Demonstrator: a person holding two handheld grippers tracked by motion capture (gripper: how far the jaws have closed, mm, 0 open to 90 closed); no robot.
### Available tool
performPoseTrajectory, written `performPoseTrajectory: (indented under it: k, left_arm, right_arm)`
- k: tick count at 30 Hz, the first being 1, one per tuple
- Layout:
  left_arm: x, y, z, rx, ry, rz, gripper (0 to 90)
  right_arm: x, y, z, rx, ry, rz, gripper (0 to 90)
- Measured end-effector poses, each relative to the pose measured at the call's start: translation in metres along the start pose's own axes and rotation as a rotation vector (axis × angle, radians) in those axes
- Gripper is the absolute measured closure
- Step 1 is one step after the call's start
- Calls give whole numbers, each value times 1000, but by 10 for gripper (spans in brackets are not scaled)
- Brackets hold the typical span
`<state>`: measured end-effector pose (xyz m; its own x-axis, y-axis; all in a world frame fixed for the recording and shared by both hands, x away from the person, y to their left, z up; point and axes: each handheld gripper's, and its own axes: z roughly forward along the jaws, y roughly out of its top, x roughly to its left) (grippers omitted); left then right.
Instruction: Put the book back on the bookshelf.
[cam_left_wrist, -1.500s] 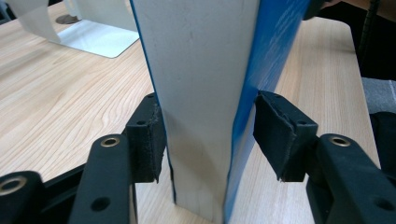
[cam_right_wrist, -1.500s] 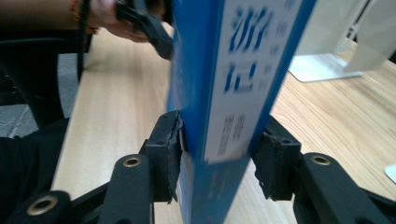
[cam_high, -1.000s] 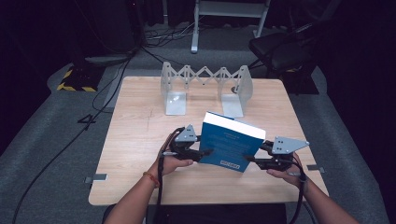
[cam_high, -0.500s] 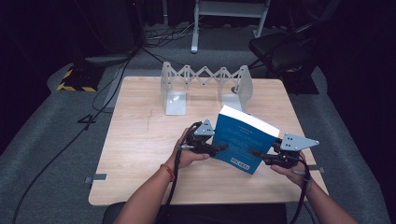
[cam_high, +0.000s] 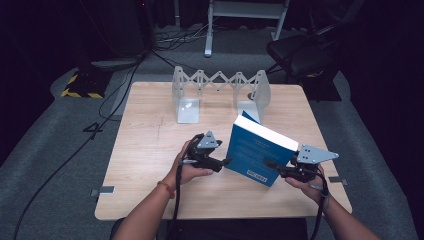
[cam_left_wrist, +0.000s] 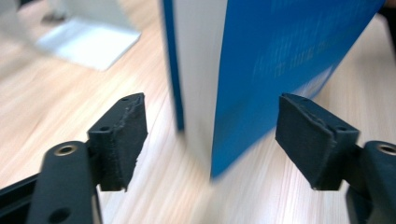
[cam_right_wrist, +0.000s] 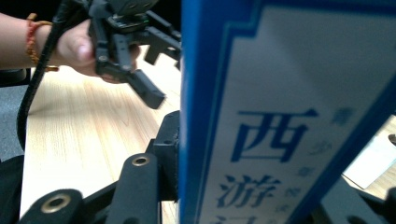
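Our left gripper (cam_high: 226, 161) has just been opening, clear of the blue book (cam_high: 257, 150); our right gripper (cam_high: 268, 163) clamps it above the wooden table (cam_high: 150, 145), grey carpet (cam_high: 50, 145) around.

L claw (cam_high: 226, 162) jaws just opening, apart; R claw (cam_high: 270, 164) clamped.

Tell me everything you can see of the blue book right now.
The blue book is a thick paperback with a glossy blue cover, a white page block and, on its spine, a white panel with dark blue Chinese characters. It stands tilted on the wooden table, closed, in front of the metal folding rack. The right gripper clamps its spine edge. The left gripper has just been opening; its jaws straddle the opposite edge with gaps on both sides.
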<state>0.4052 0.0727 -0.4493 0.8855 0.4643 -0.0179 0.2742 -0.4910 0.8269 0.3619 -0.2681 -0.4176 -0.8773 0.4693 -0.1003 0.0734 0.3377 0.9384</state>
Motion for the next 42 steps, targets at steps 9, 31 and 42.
performPoseTrajectory:
  k: [9,31,42]
  left_arm:
    - [11,-62,-47,139,143,-86,182]
    - [36,-99,-50,212,294,-240,148]
    - [35,-99,-50,210,298,-248,144]
  right_arm:
    - [1,4,4,15,-17,-11,614]
    - [-16,21,22,13,-69,-2,621]
    - [-30,32,22,26,-157,-46,623]
